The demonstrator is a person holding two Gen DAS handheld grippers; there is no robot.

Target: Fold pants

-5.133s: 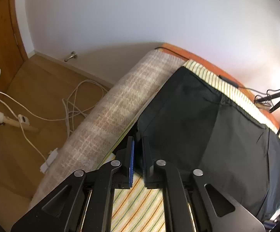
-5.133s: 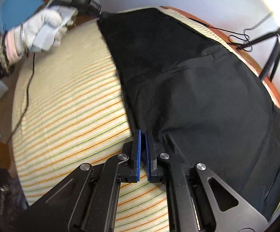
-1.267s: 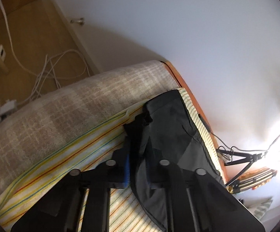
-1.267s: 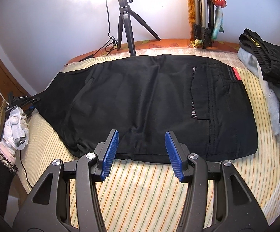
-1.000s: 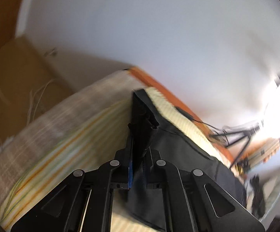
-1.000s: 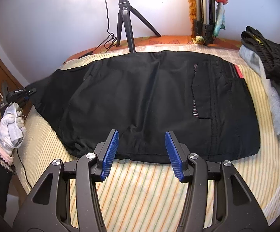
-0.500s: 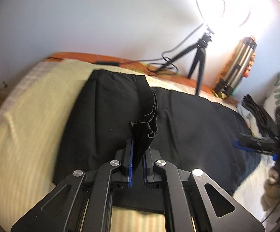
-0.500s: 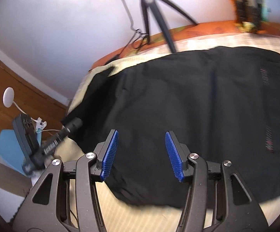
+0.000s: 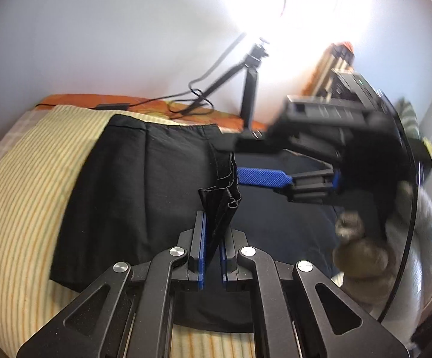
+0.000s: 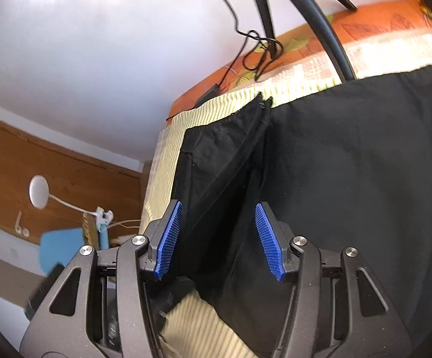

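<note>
Black pants (image 9: pixel 144 185) lie spread on a yellow striped bed cover (image 9: pixel 27 179). My left gripper (image 9: pixel 211 238) is shut on a bunched hem corner of the pants (image 9: pixel 223 197), held up above the lower layer. My right gripper (image 9: pixel 260 176) comes in from the right in the left wrist view, blurred, with its blue pads (image 9: pixel 263 177) beside the raised cloth. In the right wrist view my right gripper (image 10: pixel 218 235) is open, its jaws on either side of a raised fold of the pants (image 10: pixel 230 173), not touching it.
A black tripod (image 9: pixel 248 83) with cables stands on the orange bed edge (image 9: pixel 75 101) behind the pants. A white wall is behind. The right wrist view shows a wooden wall panel (image 10: pixel 36 161), a white clip lamp (image 10: pixel 39 192) and a blue chair (image 10: pixel 59 246) at left.
My left gripper has carried the pants' end up and over the lower layer. My right gripper has swung left and closed in on the raised fold, still open.
</note>
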